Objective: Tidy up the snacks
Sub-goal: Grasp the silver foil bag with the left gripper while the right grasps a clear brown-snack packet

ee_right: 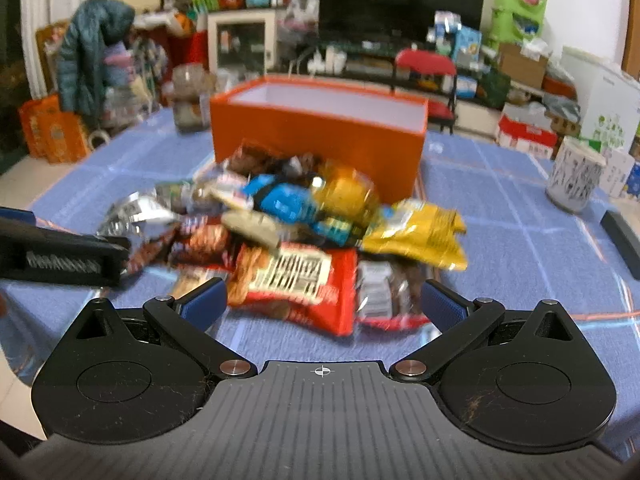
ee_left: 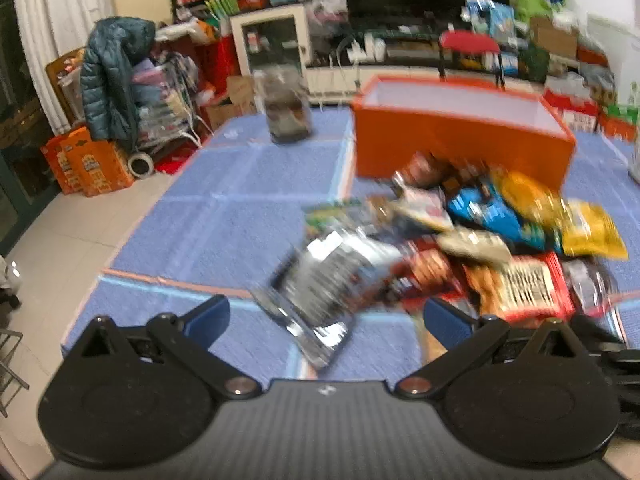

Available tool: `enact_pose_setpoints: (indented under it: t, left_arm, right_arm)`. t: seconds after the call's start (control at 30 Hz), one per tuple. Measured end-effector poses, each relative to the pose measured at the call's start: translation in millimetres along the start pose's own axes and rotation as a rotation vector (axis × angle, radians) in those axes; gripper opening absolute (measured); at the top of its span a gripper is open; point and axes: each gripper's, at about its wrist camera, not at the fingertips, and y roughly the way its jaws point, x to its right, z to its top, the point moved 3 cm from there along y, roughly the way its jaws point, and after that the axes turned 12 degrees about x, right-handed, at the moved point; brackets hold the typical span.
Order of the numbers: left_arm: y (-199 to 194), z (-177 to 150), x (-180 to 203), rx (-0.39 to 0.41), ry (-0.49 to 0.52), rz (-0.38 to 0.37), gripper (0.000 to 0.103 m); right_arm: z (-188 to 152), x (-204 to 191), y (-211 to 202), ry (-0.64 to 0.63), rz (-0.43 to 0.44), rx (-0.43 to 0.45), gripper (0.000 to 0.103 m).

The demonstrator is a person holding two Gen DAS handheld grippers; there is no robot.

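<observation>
Facing the desk [ee_left: 224,216], you have both tools spread wide and pinching nothing: the left tool [ee_left: 326,318] sits just short of a silver packet [ee_left: 332,276], the right tool [ee_right: 322,300] just short of a red snack bag [ee_right: 304,280]. The snack pile [ee_right: 304,220] lies mid-desk, touching the near wall of the open orange box [ee_right: 320,136]. Bare blue cloth runs left of the pile to the desk's left edge, where the floor [ee_left: 60,232] drops away; more open cloth lies right of the pile, up to a patterned cup [ee_right: 576,180] and a dark bar [ee_right: 624,236] cut off at the right edge. A clear jar [ee_left: 286,108] stands far left of the box. Motion blur hides all packet lettering, and the box's inside floor is hidden.
</observation>
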Motion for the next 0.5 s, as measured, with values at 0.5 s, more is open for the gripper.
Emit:
enact_pose_setpoints:
  t: [0.5]
  left_arm:
    - [19.2,-8.0,-61.8,0.182,-0.001,-0.192,0.103]
  right_arm:
    - [6.4,53.0,-12.7,-0.190,0.176,0.286,0.095]
